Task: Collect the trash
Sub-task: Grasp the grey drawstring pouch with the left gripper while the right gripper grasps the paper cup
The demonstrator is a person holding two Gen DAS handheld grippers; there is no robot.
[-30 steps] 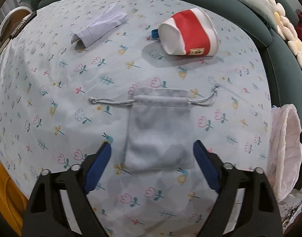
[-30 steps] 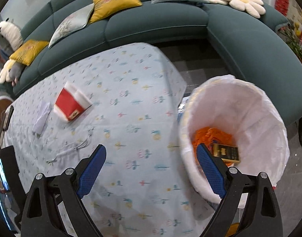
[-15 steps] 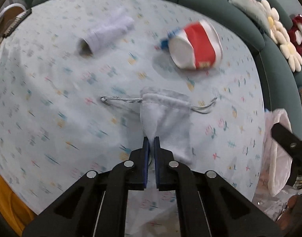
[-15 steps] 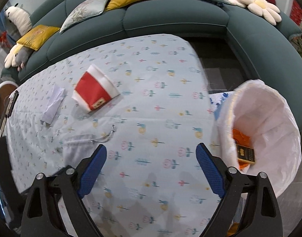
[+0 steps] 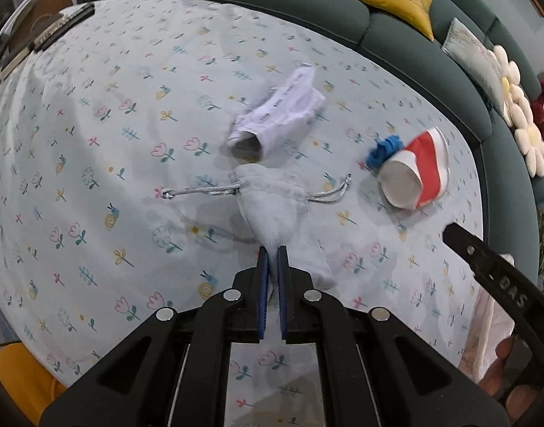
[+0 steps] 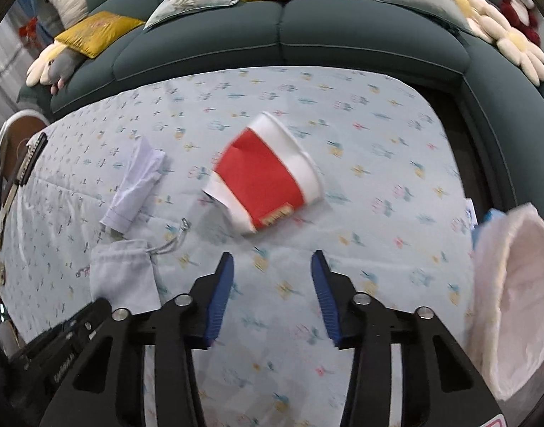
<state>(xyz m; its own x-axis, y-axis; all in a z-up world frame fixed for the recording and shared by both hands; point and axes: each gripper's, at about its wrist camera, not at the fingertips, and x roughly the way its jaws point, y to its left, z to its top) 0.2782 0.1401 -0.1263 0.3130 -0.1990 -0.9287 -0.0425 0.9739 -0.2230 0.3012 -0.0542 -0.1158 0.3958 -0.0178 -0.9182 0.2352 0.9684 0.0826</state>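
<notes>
My left gripper [image 5: 272, 252] is shut on the bottom end of a grey drawstring pouch [image 5: 272, 203], which is pulled up off the floral tablecloth. The pouch also shows in the right wrist view [image 6: 124, 272] at lower left. A crushed red and white paper cup [image 5: 416, 178] lies on its side to the right, with a blue scrap [image 5: 384, 149] beside it. A white crumpled paper wrapper [image 5: 277, 115] lies behind the pouch. My right gripper [image 6: 272, 267] is open and empty, just in front of the cup [image 6: 268, 178].
A trash bin lined with a white bag [image 6: 514, 299] stands off the table's right edge. A teal sofa [image 6: 307, 28] with cushions wraps the far side. A dark flat device [image 5: 63, 23] lies at the table's far left corner.
My left gripper closed on the pouch's bottom and lifted it, bunching it. My right gripper swung left from the bin toward the red cup and narrowed somewhat.
</notes>
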